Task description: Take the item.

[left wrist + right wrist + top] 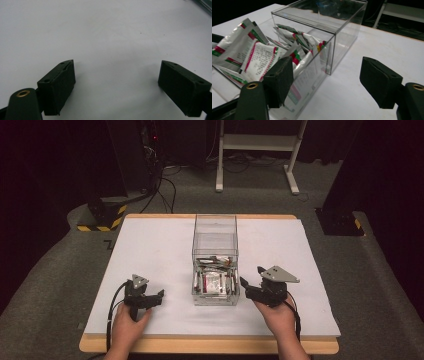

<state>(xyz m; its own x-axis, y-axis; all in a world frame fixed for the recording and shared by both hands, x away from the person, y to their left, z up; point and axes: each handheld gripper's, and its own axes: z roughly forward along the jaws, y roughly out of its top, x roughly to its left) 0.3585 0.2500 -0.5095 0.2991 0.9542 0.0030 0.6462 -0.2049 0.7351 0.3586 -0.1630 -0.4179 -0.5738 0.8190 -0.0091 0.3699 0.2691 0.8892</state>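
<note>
while both tongs gape, right tongs (250, 281) flank the box (215, 265).

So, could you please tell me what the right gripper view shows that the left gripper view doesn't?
The right gripper view has the clear box close up: two compartments, the nearer one full of white sachets with red and green print, the farther one empty, and the right tool open beside its corner. The left gripper view has the left tool open over bare white tabletop, with a sliver of a dark-edged thing at the top right corner that I cannot identify. Both show open black jaws and the white table surface.
</note>
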